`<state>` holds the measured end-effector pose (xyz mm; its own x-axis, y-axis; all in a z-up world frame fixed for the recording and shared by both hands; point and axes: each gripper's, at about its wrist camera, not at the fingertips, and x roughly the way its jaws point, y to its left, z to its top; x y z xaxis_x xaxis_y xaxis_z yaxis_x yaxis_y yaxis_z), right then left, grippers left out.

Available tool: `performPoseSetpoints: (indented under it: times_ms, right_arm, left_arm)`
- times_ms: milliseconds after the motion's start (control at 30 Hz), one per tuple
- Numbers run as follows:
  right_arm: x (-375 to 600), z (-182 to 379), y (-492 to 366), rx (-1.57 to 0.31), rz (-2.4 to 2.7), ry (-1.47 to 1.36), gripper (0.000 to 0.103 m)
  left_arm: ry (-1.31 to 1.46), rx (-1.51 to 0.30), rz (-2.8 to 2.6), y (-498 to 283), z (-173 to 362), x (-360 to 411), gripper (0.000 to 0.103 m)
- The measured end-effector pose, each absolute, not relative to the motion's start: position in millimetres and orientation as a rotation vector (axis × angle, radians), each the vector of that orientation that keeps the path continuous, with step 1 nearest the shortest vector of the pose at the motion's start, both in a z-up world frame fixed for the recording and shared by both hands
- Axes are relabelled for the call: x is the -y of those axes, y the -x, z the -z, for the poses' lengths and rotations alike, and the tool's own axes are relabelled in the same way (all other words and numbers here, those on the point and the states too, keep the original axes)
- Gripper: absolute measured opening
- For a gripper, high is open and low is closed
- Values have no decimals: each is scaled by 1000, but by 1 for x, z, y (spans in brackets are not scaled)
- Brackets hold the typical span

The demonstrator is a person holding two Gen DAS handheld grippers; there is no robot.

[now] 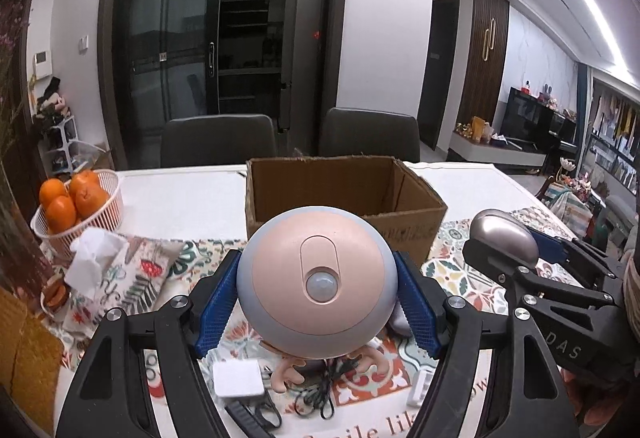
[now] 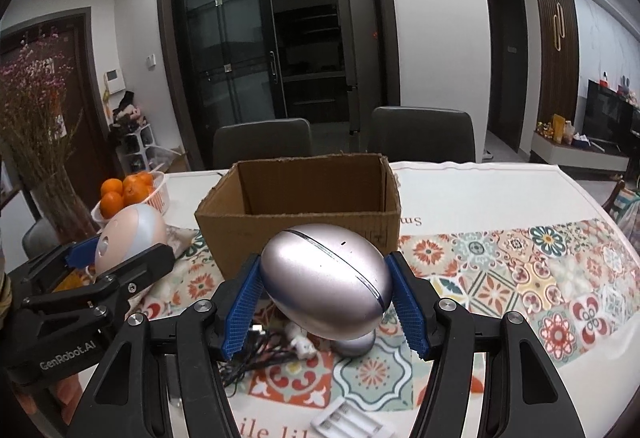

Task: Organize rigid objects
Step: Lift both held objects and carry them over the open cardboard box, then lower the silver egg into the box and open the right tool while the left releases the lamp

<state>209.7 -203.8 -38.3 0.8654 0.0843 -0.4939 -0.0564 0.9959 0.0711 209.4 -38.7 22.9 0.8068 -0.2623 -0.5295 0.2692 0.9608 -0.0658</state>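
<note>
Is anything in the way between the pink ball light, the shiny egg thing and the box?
Nothing visible blocks them. The pink-and-grey dome light and the silver egg-shaped case are both held up off the table, and the open cardboard box sits just beyond them. Only its near wall must be cleared.

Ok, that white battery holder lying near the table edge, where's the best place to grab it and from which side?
Judging from the right wrist view, take the white battery holder across its two long edges, coming down from above. It lies flat on the tablecloth with its slots facing up, so the straight, parallel long sides look like the best faces for the pads. The black cable lies left of it and seems clear of that approach.
</note>
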Motion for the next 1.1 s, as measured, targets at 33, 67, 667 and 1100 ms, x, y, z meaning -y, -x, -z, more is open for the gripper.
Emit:
performPoseSetpoints:
  times_ms: [33,67,667,1100]
  right_arm:
    - [203,36,-212,-516,-74,-50,63]
    - [202,34,-215,-511,-75,-45,63]
    - [215,2,-281,-554,-78,-30,63]
    - [221,-6,-337,-623,-99,6,51]
  left_arm:
    - [-13,-564,289,-211,-25,40,74]
    - [-13,-565,294,-214,-27,41,74]
    - [-70,-559,301,-285,-65,54,74]
    - [-56,-707,317,-349,-51,66,74]
